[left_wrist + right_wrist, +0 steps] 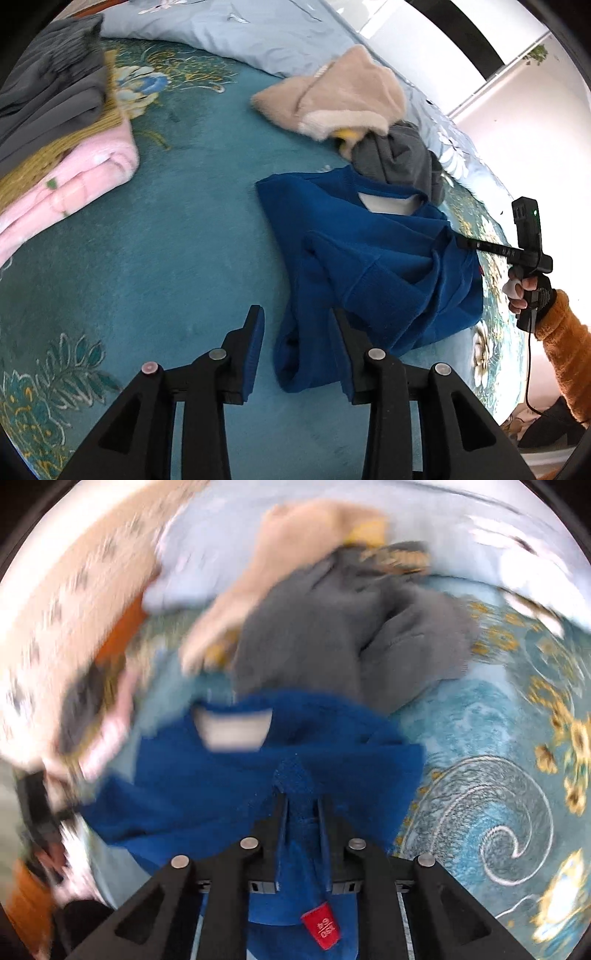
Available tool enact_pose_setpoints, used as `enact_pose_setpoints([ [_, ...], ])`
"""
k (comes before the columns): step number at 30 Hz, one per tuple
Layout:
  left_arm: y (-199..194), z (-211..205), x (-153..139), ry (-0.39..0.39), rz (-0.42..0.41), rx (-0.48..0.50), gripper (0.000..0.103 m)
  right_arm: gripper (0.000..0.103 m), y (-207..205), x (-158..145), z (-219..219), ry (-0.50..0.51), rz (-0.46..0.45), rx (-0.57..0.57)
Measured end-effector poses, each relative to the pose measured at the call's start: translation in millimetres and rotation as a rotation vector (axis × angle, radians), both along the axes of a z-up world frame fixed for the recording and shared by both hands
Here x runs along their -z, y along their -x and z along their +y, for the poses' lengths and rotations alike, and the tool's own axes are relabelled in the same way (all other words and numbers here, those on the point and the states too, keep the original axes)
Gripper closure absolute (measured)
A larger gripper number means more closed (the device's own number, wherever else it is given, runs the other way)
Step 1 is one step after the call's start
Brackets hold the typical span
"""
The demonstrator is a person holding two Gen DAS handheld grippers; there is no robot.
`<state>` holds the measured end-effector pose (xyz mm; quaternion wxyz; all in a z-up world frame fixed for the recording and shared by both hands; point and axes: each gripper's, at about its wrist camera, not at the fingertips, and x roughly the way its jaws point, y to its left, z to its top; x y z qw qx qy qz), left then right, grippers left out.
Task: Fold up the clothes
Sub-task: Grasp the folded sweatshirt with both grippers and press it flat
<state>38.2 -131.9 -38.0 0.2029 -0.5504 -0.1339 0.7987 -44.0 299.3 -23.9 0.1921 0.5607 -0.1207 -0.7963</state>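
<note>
Right of centre in the left wrist view lies the blue sweater, rumpled on the teal bedspread with its neck opening turned toward the upper part of the frame. It looks thick, soft and limp — likely to sag and drag wherever it is not supported, though the fuzzy knit should give the pads good purchase. Seams, hem and shoulder edges seem the best places to take hold. The right gripper is clamped on a bunched fold of it, a red tag hanging just below the fingers; in the left wrist view its tip meets the sweater's right side. The left gripper stands apart and empty, one finger over the sweater's lower left edge. Upper left, a folded stack — grey, mustard, pink — sits well apart. A beige fleece and a grey garment lie unfolded above the sweater. The bedspread is soft and patterned; a pale blue quilt lies beyond, with bright white walls behind.
</note>
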Motion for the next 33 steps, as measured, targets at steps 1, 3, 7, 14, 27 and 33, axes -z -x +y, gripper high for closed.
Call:
enact_pose_setpoints([
  [1,1,4,-1,0.016,0.01,0.016,0.064,0.087,1,0,10,0.031,0.0,0.051],
  [3,4,13,-3,0.06,0.03,0.05,0.061,0.087,0,8,20,0.039,-0.03,0.096],
  [7,15,37,-2,0.165,0.07,0.149,0.061,0.087,-6,15,22,0.036,-0.051,0.113],
  [14,50,40,8,0.01,0.03,0.088,0.061,0.087,-2,15,21,0.034,-0.059,0.148],
  [27,80,44,21,-0.12,-0.015,-0.028,0.061,0.083,4,34,42,0.105,-0.138,0.308],
  [33,85,30,39,-0.248,-0.101,-0.132,0.061,0.078,3,38,47,0.144,-0.158,0.333],
])
